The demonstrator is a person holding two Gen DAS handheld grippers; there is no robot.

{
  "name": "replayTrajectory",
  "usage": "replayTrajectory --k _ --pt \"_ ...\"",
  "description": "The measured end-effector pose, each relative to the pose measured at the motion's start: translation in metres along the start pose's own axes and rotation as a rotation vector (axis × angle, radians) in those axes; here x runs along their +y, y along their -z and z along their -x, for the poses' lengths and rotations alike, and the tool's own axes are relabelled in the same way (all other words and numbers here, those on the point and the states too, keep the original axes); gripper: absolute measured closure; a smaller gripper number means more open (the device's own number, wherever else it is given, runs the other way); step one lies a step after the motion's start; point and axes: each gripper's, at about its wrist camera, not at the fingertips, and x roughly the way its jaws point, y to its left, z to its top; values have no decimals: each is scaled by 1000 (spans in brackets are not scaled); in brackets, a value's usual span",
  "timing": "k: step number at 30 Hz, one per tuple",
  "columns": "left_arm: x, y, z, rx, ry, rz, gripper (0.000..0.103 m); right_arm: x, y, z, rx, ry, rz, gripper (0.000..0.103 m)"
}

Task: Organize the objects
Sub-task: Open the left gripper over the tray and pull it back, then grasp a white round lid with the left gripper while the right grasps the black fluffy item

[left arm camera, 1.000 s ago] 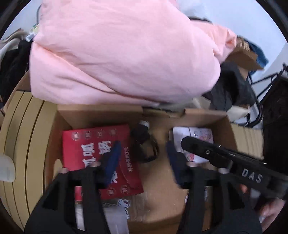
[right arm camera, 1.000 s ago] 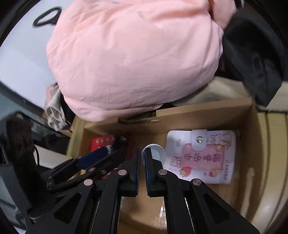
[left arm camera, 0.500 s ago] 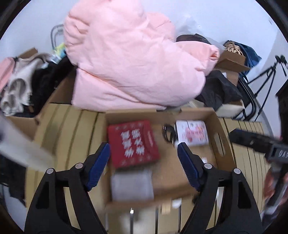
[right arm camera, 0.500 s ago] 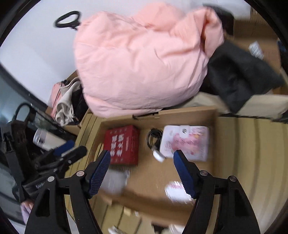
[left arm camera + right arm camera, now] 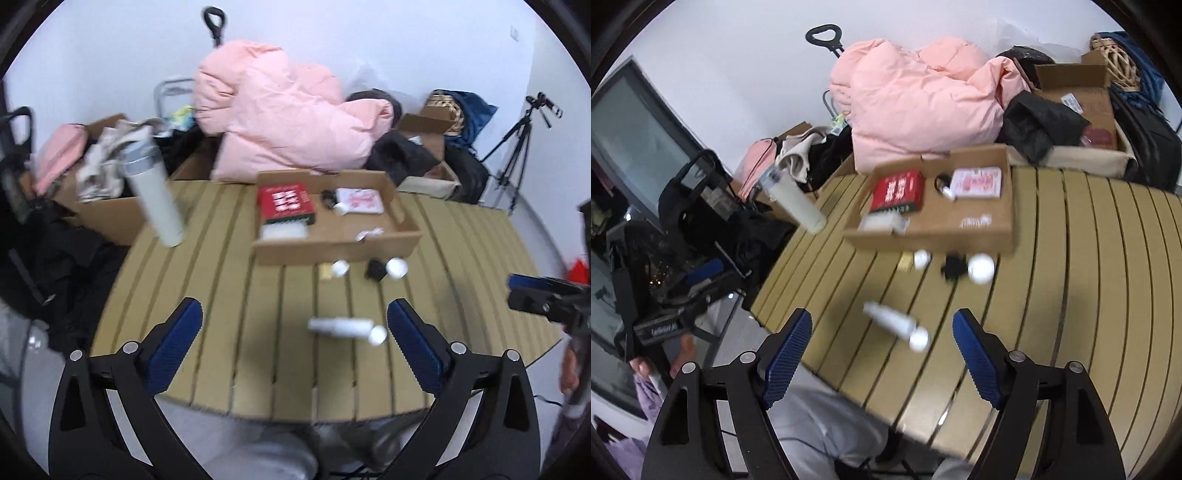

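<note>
We see a slatted tan table bearing most of the scene, with a heap of pink bedding behind its far edge. On the far half of the table sits an open shallow cardboard box. Inside it, a red packet lies at the left, a pale pink-printed card wallet at the right, a small black cable between them, and a clear packet just in front of the red one. A tall pale tumbler stands at the table's left edge, tilted in the fisheye view. Just before the box lie a small white cap, a black clip-like piece and a white ball-shaped lid. Nearer us, a white bottle lies on its side, apart from the rest. The left gripper and right gripper both hover above the near table edge; their jaws have just been opening and stand wide apart, clamping nothing, the bottle showing beyond them.
</note>
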Motion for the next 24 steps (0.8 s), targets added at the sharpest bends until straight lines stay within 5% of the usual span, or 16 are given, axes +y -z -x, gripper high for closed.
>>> replayTrajectory --k 12,19,24 --pt "-8 112 16 71 -13 3 3 53 128 17 -116 259 124 21" --pt "-21 125 -27 154 138 67 2 54 144 -1 -57 330 185 21" --pt "-61 120 -92 145 158 64 19 27 137 2 -67 327 120 21"
